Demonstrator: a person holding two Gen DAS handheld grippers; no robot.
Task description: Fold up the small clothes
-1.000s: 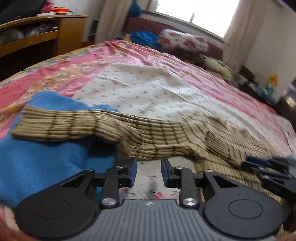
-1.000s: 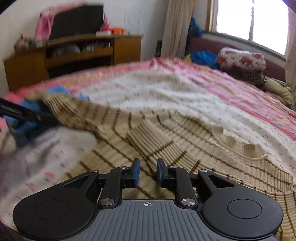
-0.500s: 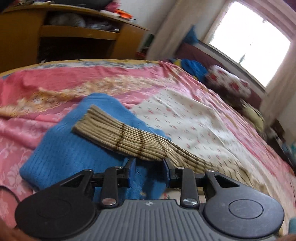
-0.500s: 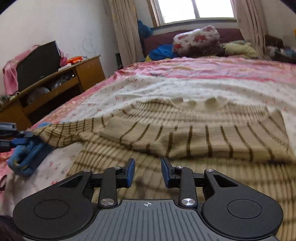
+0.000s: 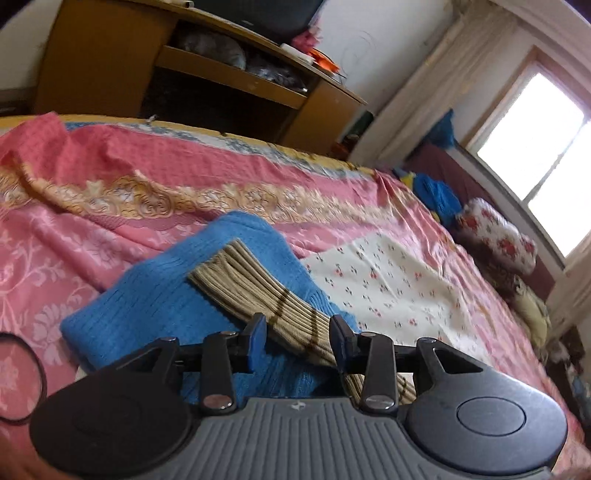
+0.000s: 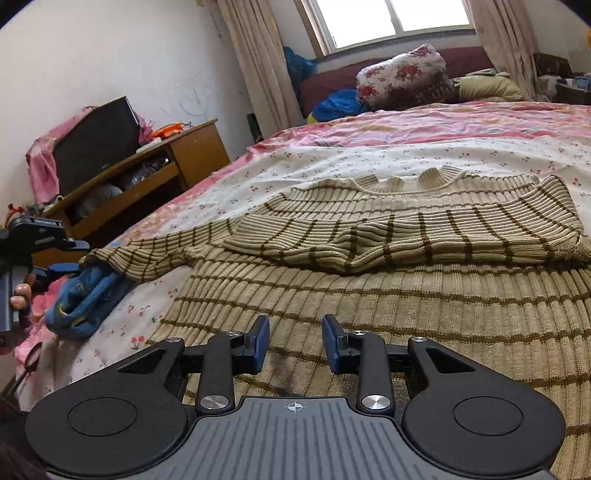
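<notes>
My left gripper [image 5: 298, 338] was opening, and the sweater's sleeve [image 5: 255, 291] ran between its blue pads without either pad pressing on it. That sleeve lay across a blue knit garment [image 5: 155, 314] toward ten o'clock of the gripper. My right gripper [image 6: 295, 343] stood parted over the striped beige sweater [image 6: 388, 266], gripping nothing. The sweater lay spread on the floral bedspread [image 6: 332, 158], its other sleeve folded across the chest at twelve o'clock.

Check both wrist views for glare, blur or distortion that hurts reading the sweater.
Left wrist: window blown out, horizon strongly tilted, striped sleeve sharp enough, far bed soft. Right wrist: window overexposed, fisheye bends edges, beige sweater crisp and evenly lit.
</notes>
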